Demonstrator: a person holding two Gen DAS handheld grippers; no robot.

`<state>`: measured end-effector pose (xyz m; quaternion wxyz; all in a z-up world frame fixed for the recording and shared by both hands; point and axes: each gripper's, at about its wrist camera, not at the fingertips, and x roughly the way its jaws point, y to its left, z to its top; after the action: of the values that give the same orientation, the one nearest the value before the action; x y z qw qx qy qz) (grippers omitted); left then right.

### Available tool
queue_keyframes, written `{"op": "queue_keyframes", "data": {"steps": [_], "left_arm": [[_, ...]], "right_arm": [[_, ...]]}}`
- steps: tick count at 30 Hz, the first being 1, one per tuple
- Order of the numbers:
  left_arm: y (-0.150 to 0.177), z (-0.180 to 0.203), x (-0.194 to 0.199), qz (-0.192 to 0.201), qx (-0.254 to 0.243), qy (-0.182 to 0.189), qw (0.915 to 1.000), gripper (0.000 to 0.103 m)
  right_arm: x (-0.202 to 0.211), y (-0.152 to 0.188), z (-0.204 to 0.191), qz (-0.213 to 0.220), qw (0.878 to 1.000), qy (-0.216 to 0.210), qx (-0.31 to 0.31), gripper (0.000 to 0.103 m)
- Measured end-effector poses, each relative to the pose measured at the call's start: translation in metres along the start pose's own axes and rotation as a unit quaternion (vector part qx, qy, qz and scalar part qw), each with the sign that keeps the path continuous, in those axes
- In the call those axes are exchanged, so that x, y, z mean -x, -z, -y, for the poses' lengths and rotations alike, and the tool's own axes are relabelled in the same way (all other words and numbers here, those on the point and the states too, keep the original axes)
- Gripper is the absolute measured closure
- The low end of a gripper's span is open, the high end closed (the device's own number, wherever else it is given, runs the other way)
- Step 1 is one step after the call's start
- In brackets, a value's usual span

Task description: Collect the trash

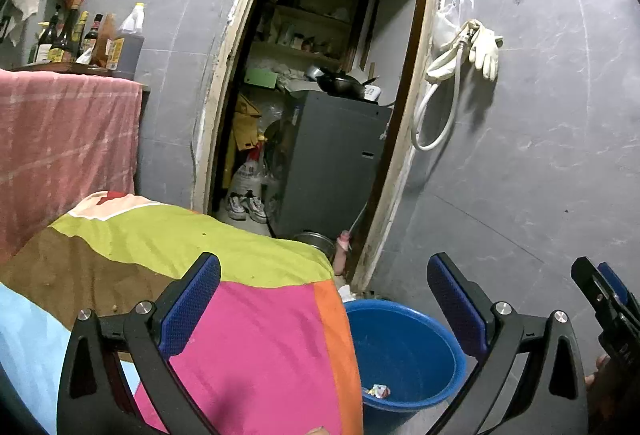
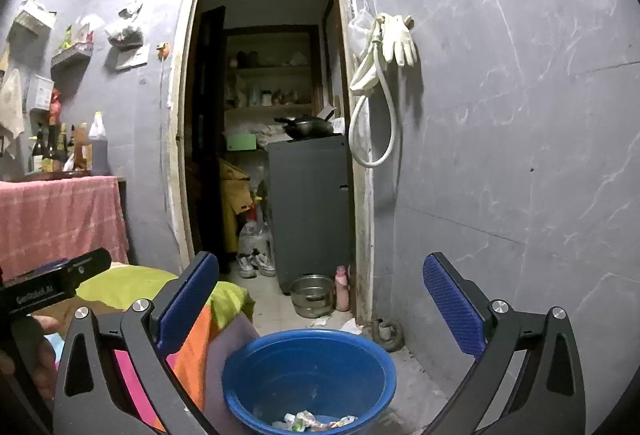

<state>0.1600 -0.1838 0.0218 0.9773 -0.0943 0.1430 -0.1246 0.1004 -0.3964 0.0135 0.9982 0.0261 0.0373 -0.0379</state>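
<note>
Both my grippers hung wide open and empty, the right gripper (image 2: 320, 319) directly above the blue bucket (image 2: 240, 371) of wrappers (image 2: 316, 422), the left gripper (image 1: 324, 319) offset over the colourful cloth (image 1: 256, 335).

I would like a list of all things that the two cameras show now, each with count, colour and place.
bucket: one, blue, on the floor below the doorway
wrappers: several, crumpled, mixed colours, inside the bucket
patchwork cloth: one, green, pink, orange, brown, left of the bucket
pink cloth: one, draped at left
bottles: several, dark and pale, above the pink cloth
rubber gloves: cream, hanging on the right wall
hose: one, white, looped below the gloves
metal pots: stacked, silver, at the doorway foot
sneakers: one pair, white, inside the doorway
left tool: open, blue pads
right tool: open, blue pads
</note>
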Motion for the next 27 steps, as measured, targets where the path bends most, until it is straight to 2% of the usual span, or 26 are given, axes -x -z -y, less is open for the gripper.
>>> {"op": "queue_keyframes", "data": {"steps": [15,21,27], "left_arm": [[0.004,-0.003,0.050,0.010,-0.002,0.010,0.9999,0.002],[0.012,-0.002,0.069,0.016,-0.028,0.001,0.9995,0.002],[0.017,-0.008,0.081,0.015,-0.028,-0.010,0.9994,0.002]], "right_arm": [[0.048,-0.006,-0.021,0.004,1.000,-0.012,-0.010,0.000],[0.066,-0.004,-0.029,0.005,1.000,-0.015,-0.008,0.000],[0.081,-0.003,-0.033,0.007,1.000,-0.009,-0.006,0.000]]}}
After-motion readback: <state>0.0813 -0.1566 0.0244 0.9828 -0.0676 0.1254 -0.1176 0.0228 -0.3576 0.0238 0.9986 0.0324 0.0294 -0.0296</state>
